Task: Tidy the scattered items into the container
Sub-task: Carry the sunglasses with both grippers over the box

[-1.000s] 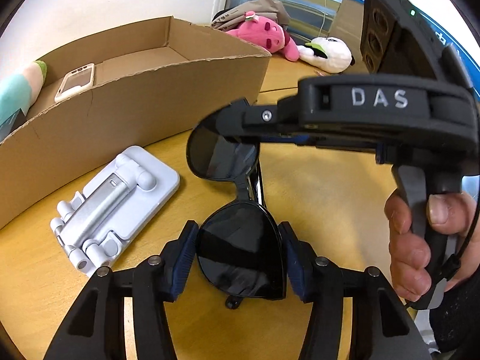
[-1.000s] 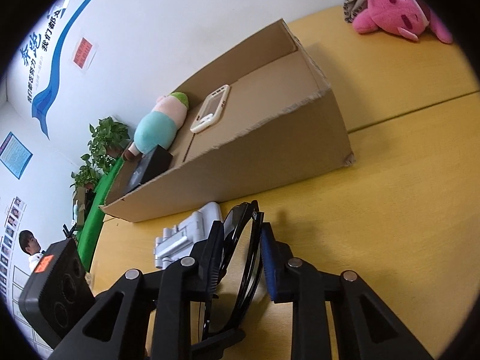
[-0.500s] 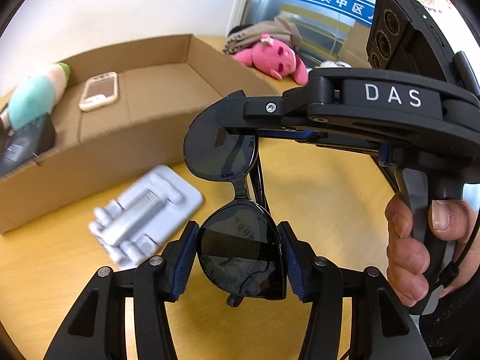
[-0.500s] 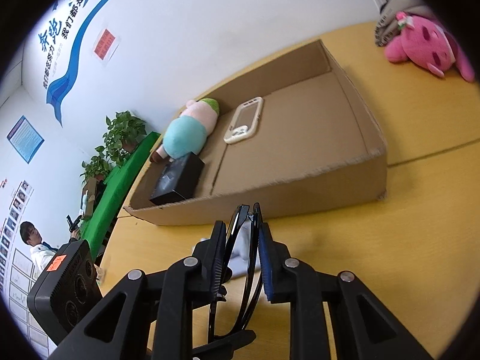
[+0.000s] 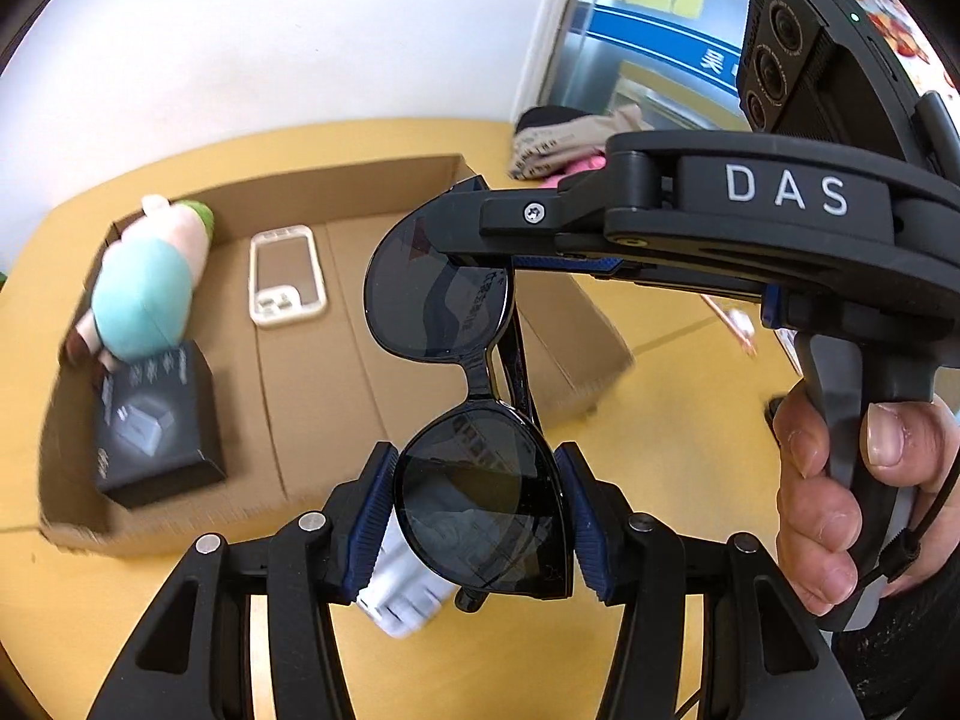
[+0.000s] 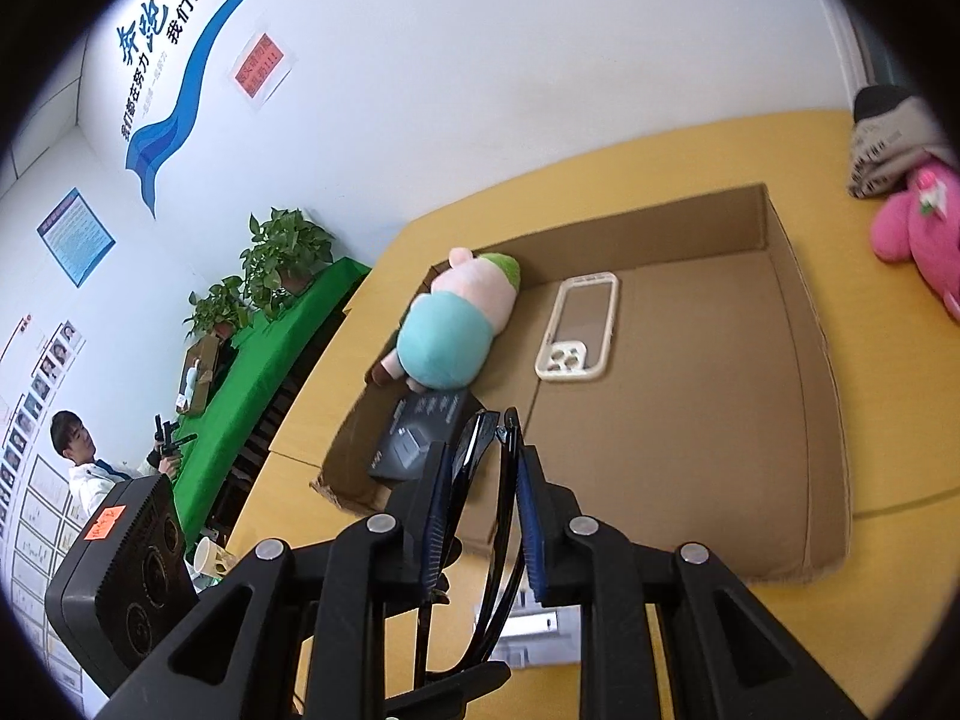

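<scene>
sunglasses (image 5: 480, 480) pinched by both grippers' jaws, hiding most of white stand (image 5: 399, 594).

Yellow wooden table (image 6: 900, 564), white wall (image 6: 540, 60) behind its far edge. Wall carries a blue wave graphic with Chinese characters (image 6: 180, 60), a red notice (image 6: 259, 66), a blue framed poster (image 6: 75, 235) and rows of small photo sheets (image 6: 30, 480). Side counter under green cloth (image 6: 270, 360) off the table's left edge, two potted plants (image 6: 282, 258) on it. Seated person in white (image 6: 78, 462) at far left. Paper cup (image 6: 207, 558) low left.
</scene>
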Motion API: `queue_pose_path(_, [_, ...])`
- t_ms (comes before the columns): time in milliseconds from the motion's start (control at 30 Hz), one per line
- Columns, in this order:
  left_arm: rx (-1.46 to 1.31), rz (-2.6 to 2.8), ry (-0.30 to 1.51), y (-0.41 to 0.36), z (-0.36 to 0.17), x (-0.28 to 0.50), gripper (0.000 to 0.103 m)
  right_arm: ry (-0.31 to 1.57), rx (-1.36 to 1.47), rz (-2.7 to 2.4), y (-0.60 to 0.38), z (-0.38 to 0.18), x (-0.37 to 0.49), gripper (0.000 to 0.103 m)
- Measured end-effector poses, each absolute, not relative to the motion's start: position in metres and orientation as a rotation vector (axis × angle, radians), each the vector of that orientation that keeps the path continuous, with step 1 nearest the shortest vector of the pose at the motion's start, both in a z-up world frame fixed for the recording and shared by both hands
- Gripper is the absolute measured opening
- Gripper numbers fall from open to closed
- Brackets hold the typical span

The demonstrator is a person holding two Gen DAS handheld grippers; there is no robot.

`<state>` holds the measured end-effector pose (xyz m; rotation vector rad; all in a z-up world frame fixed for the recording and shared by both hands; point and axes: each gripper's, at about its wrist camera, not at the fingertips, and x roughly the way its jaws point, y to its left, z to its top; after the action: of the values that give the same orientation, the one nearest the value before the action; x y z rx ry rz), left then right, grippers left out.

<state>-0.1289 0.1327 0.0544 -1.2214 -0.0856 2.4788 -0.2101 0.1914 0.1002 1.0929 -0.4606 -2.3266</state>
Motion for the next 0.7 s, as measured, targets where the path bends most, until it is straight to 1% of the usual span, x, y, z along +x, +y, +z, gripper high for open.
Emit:
queue_pose_path(167, [-1.234, 2.482, -0.100, 0.126, 0.075, -0.164, 0.057, -0.432, 1.093, -2.320, 0.187, 0.123, -0.251, 0.020])
queue_pose_path(367, [-1.255, 2.458, -0.123, 0.125, 0.089, -0.227, 0.057, -0.414, 1.116, -2.329, 0.193, 0.139, -0.309, 0.021])
queue_pose_path(533, [-1.305, 2.411, -0.158, 0.125, 0.081, -0.280, 0.057, -0.402, 1.177, -2.329, 0.202, 0.133, -0.363, 0.021])
queue_pose_path(700, [-1.397, 2.370, -0.184, 0.128, 0.054, -0.336, 0.057, -0.396, 1.252, -2.312, 0.207, 0.108, -0.414, 0.021])
